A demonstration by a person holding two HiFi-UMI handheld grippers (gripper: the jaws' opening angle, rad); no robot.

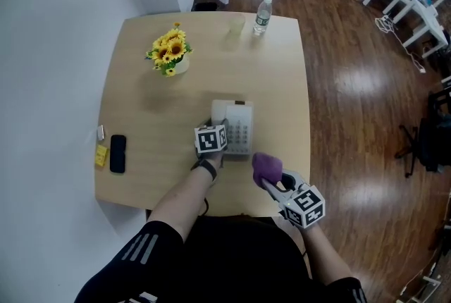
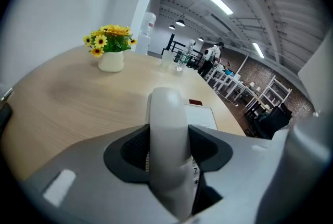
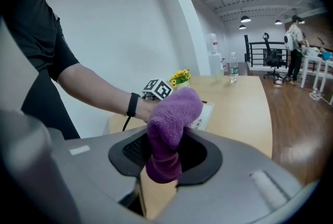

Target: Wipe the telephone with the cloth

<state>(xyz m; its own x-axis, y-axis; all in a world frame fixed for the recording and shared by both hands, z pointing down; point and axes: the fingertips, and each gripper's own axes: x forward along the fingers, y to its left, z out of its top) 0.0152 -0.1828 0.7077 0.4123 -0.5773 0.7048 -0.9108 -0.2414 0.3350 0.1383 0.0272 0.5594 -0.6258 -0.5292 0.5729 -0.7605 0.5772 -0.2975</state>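
The white telephone (image 1: 237, 127) lies near the middle of the wooden table (image 1: 141, 83). My left gripper (image 1: 215, 153) is at the phone's near left corner, shut on the white handset (image 2: 167, 134), which rests along the phone's left side. In the left gripper view the keypad (image 2: 200, 119) shows just right of the handset. My right gripper (image 1: 273, 185) holds a bunched purple cloth (image 1: 266, 166) (image 3: 169, 124) just in front of the phone's near right corner, above the table's front edge. Its jaws are shut on the cloth.
A white pot of yellow flowers (image 1: 170, 53) stands at the back left. A water bottle (image 1: 262, 14) and a clear cup (image 1: 236, 27) stand at the far edge. A black phone (image 1: 117, 153) and small yellow and white items (image 1: 101, 153) lie near the left edge.
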